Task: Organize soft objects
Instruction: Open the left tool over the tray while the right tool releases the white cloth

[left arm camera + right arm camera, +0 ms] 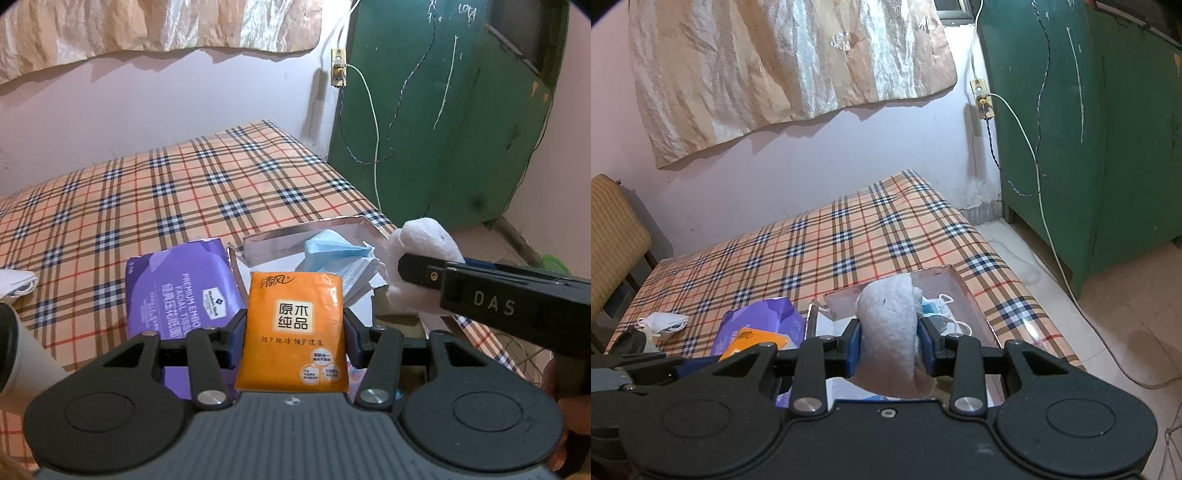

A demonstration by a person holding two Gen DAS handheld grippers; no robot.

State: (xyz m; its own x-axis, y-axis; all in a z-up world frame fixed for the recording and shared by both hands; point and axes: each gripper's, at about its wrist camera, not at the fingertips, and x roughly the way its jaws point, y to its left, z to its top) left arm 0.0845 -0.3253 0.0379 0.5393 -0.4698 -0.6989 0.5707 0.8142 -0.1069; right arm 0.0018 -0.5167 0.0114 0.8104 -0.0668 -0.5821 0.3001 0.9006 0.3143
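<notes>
Left gripper (294, 328): jaws part-open, both pads clamped on an orange tissue pack (293, 328), held upright above the purple facial-tissue pack (177, 291) on the plaid-covered table (147, 192). Right gripper (889, 343): jaws narrow, pads pressing a rolled white cloth (890, 332) over the foil-lined tray (945, 275), which contains face masks (332, 254).

Beyond my tool I see a crinkled beige cloth (790, 62) hanging on the pale pink wall (166, 107), a scuffed green wooden cabinet (1108, 129) with a white cable (1045, 206) running down from a wall socket (980, 98), and a tan woven chair (613, 236).
</notes>
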